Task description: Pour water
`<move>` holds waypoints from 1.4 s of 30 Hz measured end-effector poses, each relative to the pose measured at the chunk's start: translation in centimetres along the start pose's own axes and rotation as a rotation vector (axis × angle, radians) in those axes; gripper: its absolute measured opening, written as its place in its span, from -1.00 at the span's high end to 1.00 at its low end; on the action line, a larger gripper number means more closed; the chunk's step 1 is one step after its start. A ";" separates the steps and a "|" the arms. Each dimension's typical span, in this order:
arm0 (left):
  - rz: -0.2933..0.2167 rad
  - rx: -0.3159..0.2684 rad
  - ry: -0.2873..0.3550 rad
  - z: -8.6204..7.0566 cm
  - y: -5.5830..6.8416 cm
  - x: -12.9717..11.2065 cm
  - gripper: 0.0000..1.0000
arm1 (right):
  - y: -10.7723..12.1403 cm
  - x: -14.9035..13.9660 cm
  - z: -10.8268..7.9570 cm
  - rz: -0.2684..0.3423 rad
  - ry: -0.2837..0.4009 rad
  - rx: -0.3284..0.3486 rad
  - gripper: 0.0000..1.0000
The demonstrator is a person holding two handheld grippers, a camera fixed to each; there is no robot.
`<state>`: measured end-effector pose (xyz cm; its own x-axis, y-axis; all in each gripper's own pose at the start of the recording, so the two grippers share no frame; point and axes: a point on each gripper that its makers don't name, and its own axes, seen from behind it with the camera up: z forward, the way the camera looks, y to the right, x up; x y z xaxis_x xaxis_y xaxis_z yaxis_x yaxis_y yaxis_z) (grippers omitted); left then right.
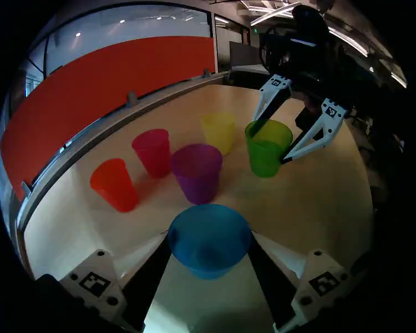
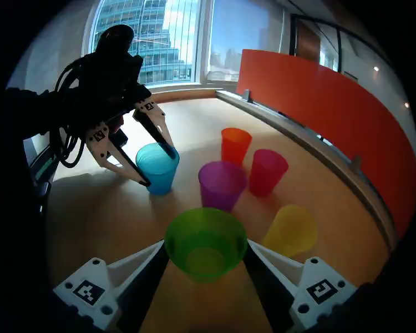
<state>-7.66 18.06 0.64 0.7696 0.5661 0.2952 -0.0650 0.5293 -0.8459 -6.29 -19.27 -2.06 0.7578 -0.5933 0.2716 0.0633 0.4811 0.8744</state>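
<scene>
My left gripper (image 1: 209,244) is shut on a blue cup (image 1: 209,240), held upright just above the wooden table (image 1: 319,200). Across the table my right gripper (image 1: 270,145) grips a green cup (image 1: 268,147). In the right gripper view the green cup (image 2: 206,243) sits between my right gripper's fingers (image 2: 206,252), and the left gripper (image 2: 156,164) holds the blue cup (image 2: 158,167) farther off. Purple (image 1: 197,172), pink (image 1: 152,151), orange-red (image 1: 114,183) and yellow (image 1: 218,131) cups stand between them. No water can be made out in any cup.
An orange partition (image 1: 97,89) runs along the table's far edge, with a grey rail below it. In the right gripper view, windows (image 2: 169,33) lie beyond the table end. Bare tabletop lies right of the green cup (image 1: 324,183).
</scene>
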 end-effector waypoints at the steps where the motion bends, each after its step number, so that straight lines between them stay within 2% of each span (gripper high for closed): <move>1: -0.001 0.000 0.000 0.0 0.0 -0.1 -0.77 | 0.0 0.0 0.0 0.000 -0.001 0.000 -0.81; 17: -0.029 -0.005 -0.004 -0.5 -0.2 -1.4 -0.77 | -0.3 -0.8 0.8 -0.003 -0.019 -0.003 -0.81; 29: -0.013 -0.014 -0.039 -0.5 0.1 -2.5 -0.78 | -0.8 -1.1 1.5 0.000 -0.023 0.004 -0.81; 42: -0.032 -0.026 -0.087 -0.9 0.6 -4.2 -0.77 | -0.8 -1.5 1.8 0.014 -0.015 -0.002 -0.81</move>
<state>-10.39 15.45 -1.48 0.7131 0.6021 0.3590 -0.0232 0.5321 -0.8464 -8.64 -19.94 -2.39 0.7490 -0.5958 0.2898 0.0538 0.4906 0.8697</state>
